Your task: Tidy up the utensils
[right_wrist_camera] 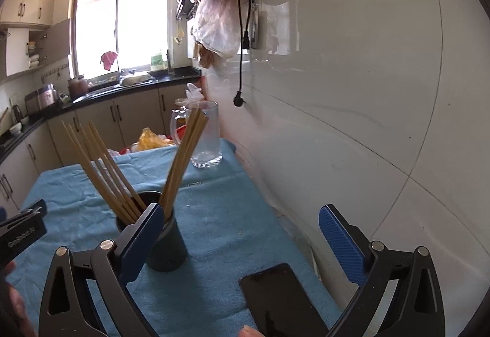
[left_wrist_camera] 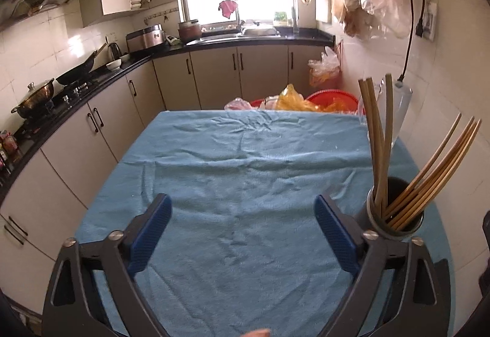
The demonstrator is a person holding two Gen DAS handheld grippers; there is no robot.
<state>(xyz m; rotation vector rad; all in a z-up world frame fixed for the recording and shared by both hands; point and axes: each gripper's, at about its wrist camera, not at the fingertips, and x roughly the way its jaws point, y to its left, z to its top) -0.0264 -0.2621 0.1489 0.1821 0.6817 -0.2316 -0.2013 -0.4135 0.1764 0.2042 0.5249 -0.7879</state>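
The chopsticks stand upright in a dark cylindrical holder, fanned into two bundles: one leans left, the other leans right toward the wall. The holder sits on the blue cloth near the table's right edge, close to the white tiled wall. Beyond it, a clear glass mug stands on the far right corner of the cloth. A black phone lies flat on the cloth, nearer than the holder. The left gripper hovers over bare cloth, fingers spread wide, nothing between them. The right gripper is likewise spread and empty; its left finger overlaps the holder in view.
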